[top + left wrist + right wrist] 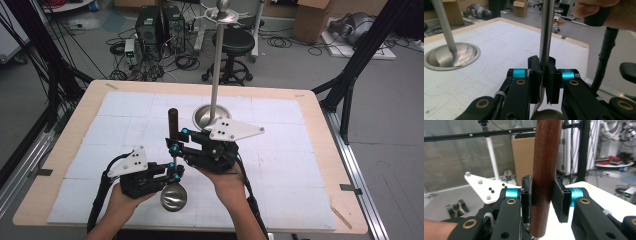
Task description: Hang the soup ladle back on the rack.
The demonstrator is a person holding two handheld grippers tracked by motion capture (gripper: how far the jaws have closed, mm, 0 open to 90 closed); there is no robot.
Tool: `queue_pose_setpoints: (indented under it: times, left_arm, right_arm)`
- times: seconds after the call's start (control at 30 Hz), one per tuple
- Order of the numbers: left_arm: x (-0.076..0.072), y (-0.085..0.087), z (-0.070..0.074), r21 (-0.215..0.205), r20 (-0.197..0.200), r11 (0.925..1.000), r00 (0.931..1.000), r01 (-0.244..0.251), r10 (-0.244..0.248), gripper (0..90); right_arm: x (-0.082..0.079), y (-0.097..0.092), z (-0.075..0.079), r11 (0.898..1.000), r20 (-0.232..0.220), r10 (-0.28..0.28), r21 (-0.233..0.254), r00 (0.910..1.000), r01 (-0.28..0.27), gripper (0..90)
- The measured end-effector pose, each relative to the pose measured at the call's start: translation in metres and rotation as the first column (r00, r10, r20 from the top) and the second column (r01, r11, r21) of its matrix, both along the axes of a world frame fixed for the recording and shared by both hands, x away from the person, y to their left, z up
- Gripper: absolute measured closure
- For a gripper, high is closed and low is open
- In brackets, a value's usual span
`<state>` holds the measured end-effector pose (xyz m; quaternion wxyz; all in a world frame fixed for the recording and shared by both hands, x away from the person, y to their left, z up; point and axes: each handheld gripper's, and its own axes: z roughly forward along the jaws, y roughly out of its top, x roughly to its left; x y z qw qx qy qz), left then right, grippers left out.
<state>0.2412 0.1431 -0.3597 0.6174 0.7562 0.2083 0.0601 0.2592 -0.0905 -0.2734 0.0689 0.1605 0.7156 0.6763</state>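
Ladle (173,165) held up over the near middle of the table (320,130), bowl end low, brown wooden handle (545,170) pointing up. Shiny bowl (173,198) hanging just under the left gripper (173,171), close to the near edge. Thin metal stem (547,37) pinched tight between the left gripper's black jaws, seen in the left gripper view. Wooden handle squeezed by the right gripper (178,140), jaws closed on it from both sides, seen in the right gripper view. Both grips shut on the ladle, one low, one high. Left hand (122,197) and right hand (227,180) coming in from the near side.

Just behind, a tall stand (216,65) with a round metal base (210,116) on the white mat (280,165), hooks at the top, nothing hanging there yet.

Probably meant for hanging on that stand. Done so far: picked up, held firm with two grips. Left to do: lift higher, reach a hook, let go. About halfway at best.
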Motion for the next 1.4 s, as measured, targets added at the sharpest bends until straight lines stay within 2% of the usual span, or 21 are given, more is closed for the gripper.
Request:
queue_pose_setpoints:
  times: [0.07,0.13,0.23,0.3,0.37,0.43,0.57,0.63,0.8,0.9,0.97,1.07,1.2,1.4]
  left_arm:
    - [0.0,0.005,0.001,-0.031,0.012,0.9995,0.9999,-0.002,0.002,63.0]
    - [0.001,0.012,0.001,-0.055,0.036,0.9985,0.9993,-0.007,0.009,53.3]
    - [0.003,0.026,-0.002,-0.074,0.06,0.9968,0.9976,-0.03,0.035,39.0]
    - [0.006,0.036,-0.005,-0.09,0.065,0.9943,0.9959,-0.057,0.063,33.6]
    - [0.008,0.047,-0.008,-0.088,0.08,0.9922,0.9923,-0.087,0.095,29.2]
    - [0.01,0.057,-0.011,-0.1,0.071,0.9882,0.9898,-0.116,0.123,25.1]
    - [0.013,0.075,-0.016,-0.064,0.082,0.9784,0.9761,-0.196,0.201,18.5]
    - [0.013,0.083,-0.02,-0.043,0.095,0.9756,0.9712,-0.216,0.219,17.8]
    - [0.014,0.094,-0.03,-0.042,0.098,0.9711,0.9663,-0.235,0.238,18.2]
    - [0.014,0.096,-0.031,-0.022,0.115,0.9703,0.9635,-0.241,0.242,18.2]
    - [0.014,0.096,-0.031,-0.027,0.115,0.97,0.9632,-0.242,0.243,18.1]
    - [0.013,0.098,-0.031,-0.016,0.095,0.9711,0.9664,-0.238,0.239,17.8]
    - [0.013,0.1,-0.031,-0.053,0.092,0.9683,0.9643,-0.244,0.248,15.7]
    - [0.014,0.101,-0.032,-0.052,0.095,0.9664,0.9621,-0.252,0.256,15.7]
  right_arm:
    - [0.004,-0.002,0.002,1.0,0.0,0.016,-0.006,0.9999,-0.016,72.7]
    - [0.012,-0.008,0.005,1.0,0.006,0.011,-0.009,0.9999,-0.011,72.7]
    - [0.029,-0.021,0.011,0.999,-0.013,0.034,0.028,0.9993,-0.034,72.8]
    - [0.041,-0.028,0.016,0.998,-0.018,0.044,0.042,0.9989,-0.043,72.8]
    - [0.053,-0.034,0.02,0.999,-0.016,0.041,0.036,0.999,-0.041,72.7]
    - [0.065,-0.038,0.024,0.999,-0.021,0.031,0.026,0.9993,-0.03,72.7]
    - [0.085,-0.044,0.03,1.0,-0.034,0.012,0.025,0.9993,-0.012,72.7]
    - [0.096,-0.046,0.035,1.0,-0.034,0.007,0.015,0.9994,-0.006,72.7]
    - [0.118,-0.049,0.049,1.0,-0.038,-0.007,0.019,0.9993,0.007,72.7]
    - [0.13,-0.05,0.058,1.0,-0.041,-0.014,0.016,0.9991,0.015,72.7]
    - [0.136,-0.05,0.063,1.0,-0.037,-0.022,0.011,0.9991,0.023,72.7]
    - [0.146,-0.053,0.068,0.999,-0.042,-0.034,0.012,0.9985,0.034,72.7]
    - [0.158,-0.057,0.071,0.998,-0.048,-0.049,0.024,0.9976,0.051,72.7]
    - [0.175,-0.063,0.075,0.997,-0.061,-0.067,0.035,0.9959,0.069,72.6]
